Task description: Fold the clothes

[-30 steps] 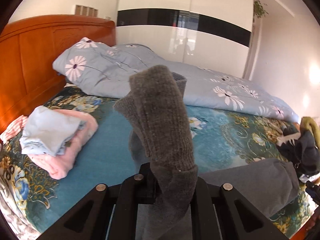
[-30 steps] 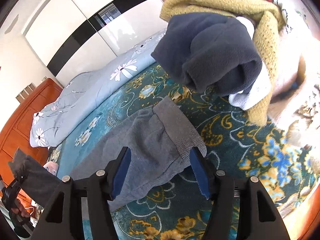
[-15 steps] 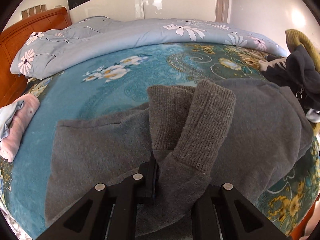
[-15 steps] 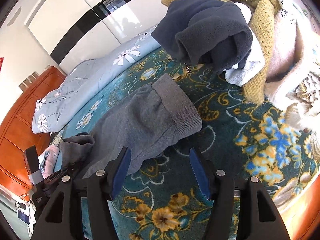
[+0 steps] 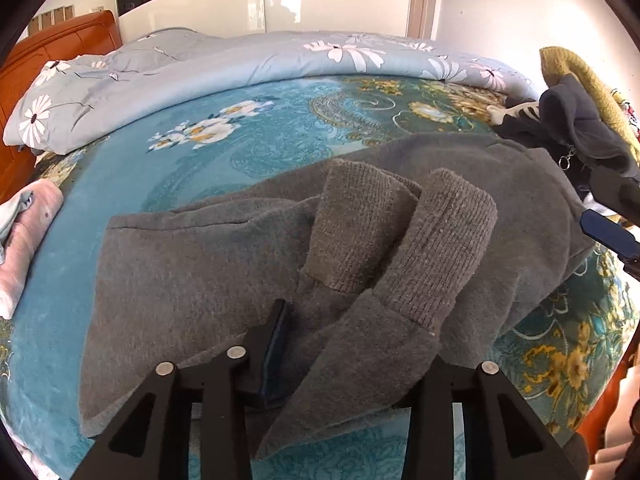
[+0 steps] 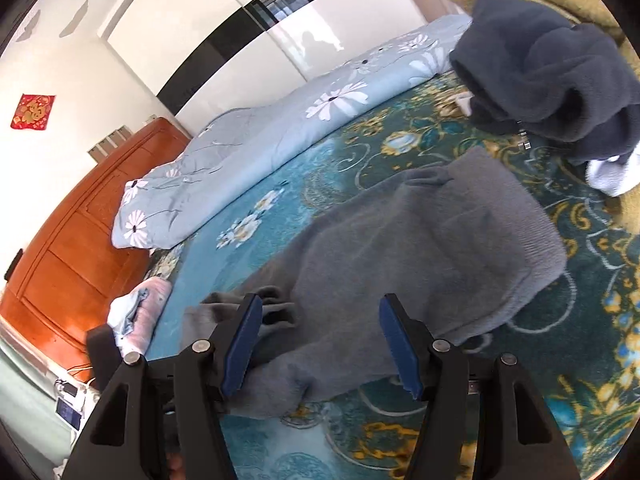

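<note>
The grey pants (image 5: 192, 272) are lying folded on the bed (image 5: 224, 160). The left gripper (image 5: 352, 356) is opening around 2 cuffs (image 5: 440, 248); the right gripper (image 6: 320, 344) is hovering agape above the pants.

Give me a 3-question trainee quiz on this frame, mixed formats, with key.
1. True or false: the right gripper is clamped on the grey sweatpants.
2. Multiple choice: what lies between the left gripper's opening jaws? A) the ribbed cuffs of the sweatpants B) the floral duvet C) the navy fleece
3. Fill in: the folded pink and light-blue clothes sit near the bed's orange wooden ______.

Key: 1 false, its jaws stand open above the fabric; 2 A; 3 headboard.
</note>
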`<state>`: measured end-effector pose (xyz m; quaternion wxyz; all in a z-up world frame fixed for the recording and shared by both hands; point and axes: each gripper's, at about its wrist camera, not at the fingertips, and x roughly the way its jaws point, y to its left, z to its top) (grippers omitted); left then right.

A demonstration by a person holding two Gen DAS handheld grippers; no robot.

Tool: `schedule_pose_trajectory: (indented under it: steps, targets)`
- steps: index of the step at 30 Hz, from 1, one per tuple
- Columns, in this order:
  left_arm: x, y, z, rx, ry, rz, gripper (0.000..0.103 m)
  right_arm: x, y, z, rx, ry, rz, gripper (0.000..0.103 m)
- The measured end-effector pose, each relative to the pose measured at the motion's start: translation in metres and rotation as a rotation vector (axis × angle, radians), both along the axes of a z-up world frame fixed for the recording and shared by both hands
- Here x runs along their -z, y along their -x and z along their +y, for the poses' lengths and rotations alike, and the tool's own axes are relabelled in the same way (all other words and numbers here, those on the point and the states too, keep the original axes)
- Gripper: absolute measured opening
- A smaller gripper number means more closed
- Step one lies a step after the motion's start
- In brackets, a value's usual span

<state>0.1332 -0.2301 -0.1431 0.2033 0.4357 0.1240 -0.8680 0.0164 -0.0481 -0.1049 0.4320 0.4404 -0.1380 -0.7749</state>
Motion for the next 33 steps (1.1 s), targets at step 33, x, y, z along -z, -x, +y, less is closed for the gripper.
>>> schedule_pose_trajectory:
  steps: [33]
  targets:
    - [0.031, -0.132, -0.115, -0.318, -0.224, 0.12, 0.078, 0.063, 0.033, -0.106, -0.138, -0.004, -0.501, 0.076]
